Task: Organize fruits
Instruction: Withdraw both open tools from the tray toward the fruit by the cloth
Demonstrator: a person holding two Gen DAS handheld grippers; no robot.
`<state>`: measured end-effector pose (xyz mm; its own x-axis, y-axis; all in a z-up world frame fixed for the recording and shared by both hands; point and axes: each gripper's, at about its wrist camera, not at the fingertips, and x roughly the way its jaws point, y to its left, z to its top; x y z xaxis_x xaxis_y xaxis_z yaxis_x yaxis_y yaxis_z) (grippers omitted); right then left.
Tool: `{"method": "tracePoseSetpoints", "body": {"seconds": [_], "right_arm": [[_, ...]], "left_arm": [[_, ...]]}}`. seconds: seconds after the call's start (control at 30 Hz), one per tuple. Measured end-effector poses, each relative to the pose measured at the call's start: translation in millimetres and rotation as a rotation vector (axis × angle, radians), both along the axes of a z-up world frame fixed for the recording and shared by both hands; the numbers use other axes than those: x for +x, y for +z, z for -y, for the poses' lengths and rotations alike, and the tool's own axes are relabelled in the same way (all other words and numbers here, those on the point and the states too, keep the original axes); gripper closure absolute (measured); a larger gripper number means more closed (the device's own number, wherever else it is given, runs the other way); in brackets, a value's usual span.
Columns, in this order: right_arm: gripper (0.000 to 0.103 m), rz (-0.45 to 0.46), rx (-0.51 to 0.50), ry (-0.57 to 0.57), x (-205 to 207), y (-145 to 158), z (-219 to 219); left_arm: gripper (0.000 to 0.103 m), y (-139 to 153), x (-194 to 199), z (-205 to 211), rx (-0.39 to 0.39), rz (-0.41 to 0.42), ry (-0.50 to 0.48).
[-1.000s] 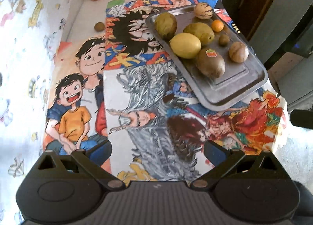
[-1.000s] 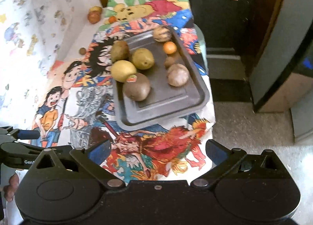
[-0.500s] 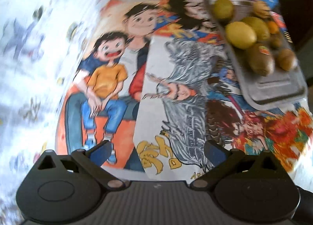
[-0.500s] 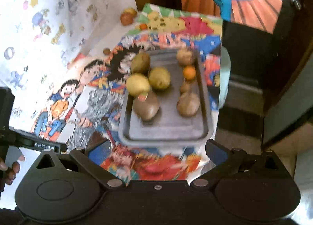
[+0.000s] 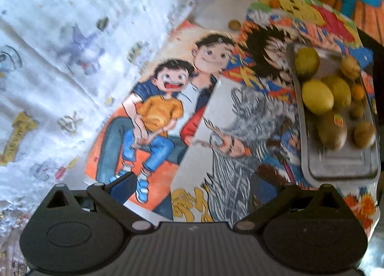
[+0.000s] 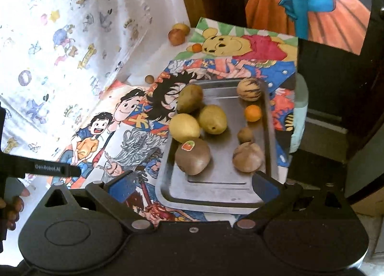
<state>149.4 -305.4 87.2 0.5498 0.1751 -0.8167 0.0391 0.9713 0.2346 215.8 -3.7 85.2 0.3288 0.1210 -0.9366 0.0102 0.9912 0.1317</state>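
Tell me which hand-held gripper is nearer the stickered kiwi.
Right. The right hand-held gripper hovers open just before the metal tray holding the stickered kiwi; the left hand-held gripper sits off to the kiwi's left.

A grey metal tray (image 6: 216,194) carries yellow-green, brown and orange fruits (image 6: 212,119). Bright cartoon posters (image 6: 247,46) cover the table. A white cloth (image 6: 60,35) bears small cartoon prints.

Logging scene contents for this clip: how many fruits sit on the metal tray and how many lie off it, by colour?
On the tray:
Yellow-green: 2
Brown or tan: 5
Orange: 1
Off the tray:
Reddish: 2
Orange: 1
Brown: 1
Total: 12
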Motion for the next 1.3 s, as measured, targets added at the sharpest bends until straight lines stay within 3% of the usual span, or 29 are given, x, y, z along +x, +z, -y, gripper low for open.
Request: {"method": "tracePoseSetpoints", "body": {"seconds": [0.17,0.53,0.87,1.07,1.3], "right_arm": [[0.001,-0.023,-0.018,0.022,17,-9,-7],[0.001,-0.102,-0.029,0.001,69,-28,-17],[0.001,-0.101,-0.041,-0.048,122,-43,-15],[0.001,-0.075,-0.043,-0.037,165,-50,-8],[0.001,-0.004,-0.056,0.075,245,-54,-7]], "left_arm": [[0.001,-1,14,-5,-0.030,0.018,0.026],[0.001,-29,71,2,-0.076,-0.027,0.012],[0.001,-48,126,11,-0.096,-0.027,-0.007],[0.001,-61,154,17,-0.139,0.021,0.003],[0.001,-72,192,24,-0.204,0.123,0.021]]}}
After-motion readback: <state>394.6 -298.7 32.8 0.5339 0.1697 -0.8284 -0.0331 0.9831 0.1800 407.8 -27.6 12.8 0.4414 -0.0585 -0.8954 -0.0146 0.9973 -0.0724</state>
